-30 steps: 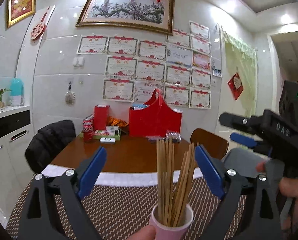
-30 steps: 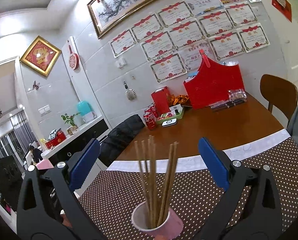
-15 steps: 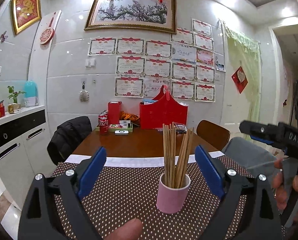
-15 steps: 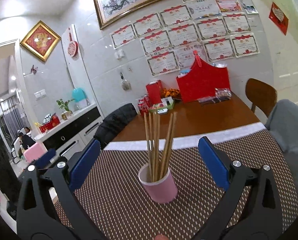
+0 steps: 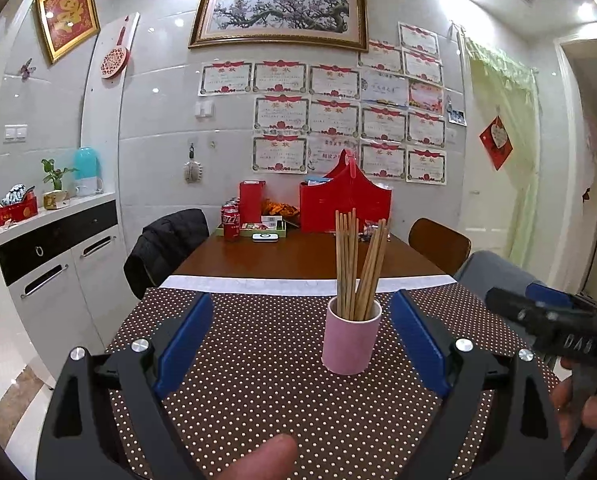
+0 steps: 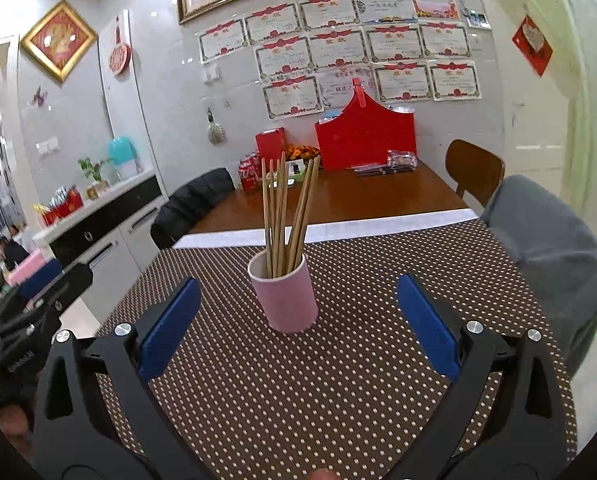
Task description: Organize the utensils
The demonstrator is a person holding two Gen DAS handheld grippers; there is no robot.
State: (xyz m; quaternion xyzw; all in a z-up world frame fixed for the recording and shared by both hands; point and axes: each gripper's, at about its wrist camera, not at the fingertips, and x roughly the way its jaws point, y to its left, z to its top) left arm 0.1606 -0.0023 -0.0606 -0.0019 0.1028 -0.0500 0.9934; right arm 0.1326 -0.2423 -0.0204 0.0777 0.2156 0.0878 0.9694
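A pink cup [image 5: 350, 336] stands upright on the brown dotted tablecloth [image 5: 258, 360] and holds several wooden chopsticks [image 5: 356, 264]. My left gripper [image 5: 298, 336] is open and empty, a little short of the cup. In the right wrist view the same cup [image 6: 284, 296] with its chopsticks [image 6: 288, 216] stands ahead of my right gripper [image 6: 296, 316], which is open and empty. The right gripper also shows at the right edge of the left wrist view [image 5: 558, 328].
The far table half is bare wood [image 5: 298, 256] with a red box [image 5: 344, 208], cola cans [image 5: 230, 220] and a tray. A chair with a black jacket [image 5: 166, 244] stands left, a wooden chair [image 5: 438, 244] right. A white cabinet [image 5: 50, 256] is at the left.
Both grippers have drawn back and away from the cup. The cup now stands farther ahead on the tablecloth, and more of the cloth shows in front of the jaws.
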